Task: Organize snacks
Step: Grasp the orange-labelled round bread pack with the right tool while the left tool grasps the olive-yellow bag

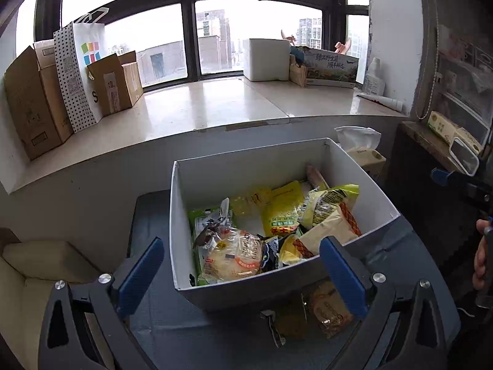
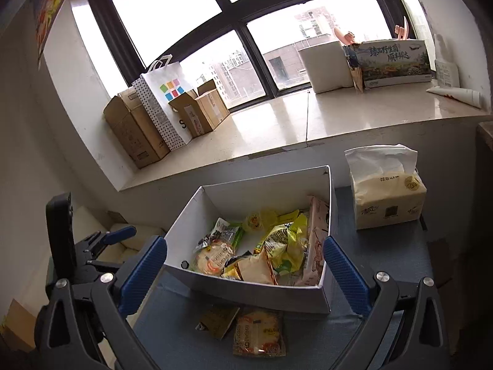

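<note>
**Left wrist view: both tools wide open over the snack box**

Left wrist view puts your left gripper (image 1: 242, 266) at the bottom of the frame, its blue-padded jaws spread wide with nothing pressed between them; the white rectangular cardboard box (image 1: 215, 172) sits centre frame on the dark blue-grey table (image 1: 409, 246), filled with crinkly yellow, green and clear snack packets (image 1: 286, 212); a round cake in clear wrap (image 1: 232, 257) lies at the box's near left corner; your hand (image 1: 480, 256) shows at the right edge.

Right wrist view shows your right gripper (image 2: 245, 273) equally wide apart and holding nothing; two packets remain outside the box at lower centre, a wrapped round cake (image 2: 258, 331) and, just left of it, a dark olive sachet (image 2: 218, 320); a soft pack of tissues (image 2: 389, 197) stands right of the box; your left tool appears at the left edge.
</note>
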`<act>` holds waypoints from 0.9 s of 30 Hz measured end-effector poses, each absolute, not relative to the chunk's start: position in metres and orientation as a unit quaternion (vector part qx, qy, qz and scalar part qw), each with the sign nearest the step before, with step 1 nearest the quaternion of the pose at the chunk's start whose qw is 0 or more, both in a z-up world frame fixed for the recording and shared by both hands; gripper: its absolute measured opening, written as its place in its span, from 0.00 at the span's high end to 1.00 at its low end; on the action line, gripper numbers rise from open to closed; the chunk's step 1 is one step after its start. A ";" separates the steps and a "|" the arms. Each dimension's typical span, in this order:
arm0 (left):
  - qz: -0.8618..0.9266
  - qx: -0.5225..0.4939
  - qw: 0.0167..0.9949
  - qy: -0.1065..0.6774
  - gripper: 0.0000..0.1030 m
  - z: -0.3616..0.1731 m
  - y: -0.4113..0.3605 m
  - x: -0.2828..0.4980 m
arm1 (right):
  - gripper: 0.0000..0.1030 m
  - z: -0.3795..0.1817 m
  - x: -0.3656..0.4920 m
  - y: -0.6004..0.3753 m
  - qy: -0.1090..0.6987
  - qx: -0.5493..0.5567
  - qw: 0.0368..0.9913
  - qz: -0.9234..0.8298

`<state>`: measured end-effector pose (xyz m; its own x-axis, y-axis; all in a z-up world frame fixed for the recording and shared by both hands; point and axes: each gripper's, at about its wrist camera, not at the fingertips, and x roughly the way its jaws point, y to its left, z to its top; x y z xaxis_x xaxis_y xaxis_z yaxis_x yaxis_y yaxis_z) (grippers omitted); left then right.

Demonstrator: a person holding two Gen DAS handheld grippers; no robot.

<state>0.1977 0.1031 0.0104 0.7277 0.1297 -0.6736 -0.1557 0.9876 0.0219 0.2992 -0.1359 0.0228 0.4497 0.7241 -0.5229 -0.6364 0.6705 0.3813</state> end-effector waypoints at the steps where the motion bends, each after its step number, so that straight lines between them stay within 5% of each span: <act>1: 0.079 -0.014 0.930 0.358 0.00 0.009 0.098 0.187 | 0.00 0.017 0.287 -0.139 0.336 0.047 0.854 0.393; 13: 0.050 -0.081 0.932 0.350 0.00 -0.031 0.059 0.096 | 0.00 -0.095 0.212 -0.122 0.412 -0.071 0.826 0.378; 27: 0.058 -0.113 0.925 0.357 0.00 -0.056 0.050 0.046 | 0.00 -0.134 0.240 -0.063 0.441 -0.109 0.811 0.369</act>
<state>0.0457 0.0498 -0.0559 0.7381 0.0265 -0.6742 -0.1873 0.9680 -0.1669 0.2401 -0.0626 -0.1343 0.3388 0.5026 -0.7953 -0.6944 0.7040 0.1491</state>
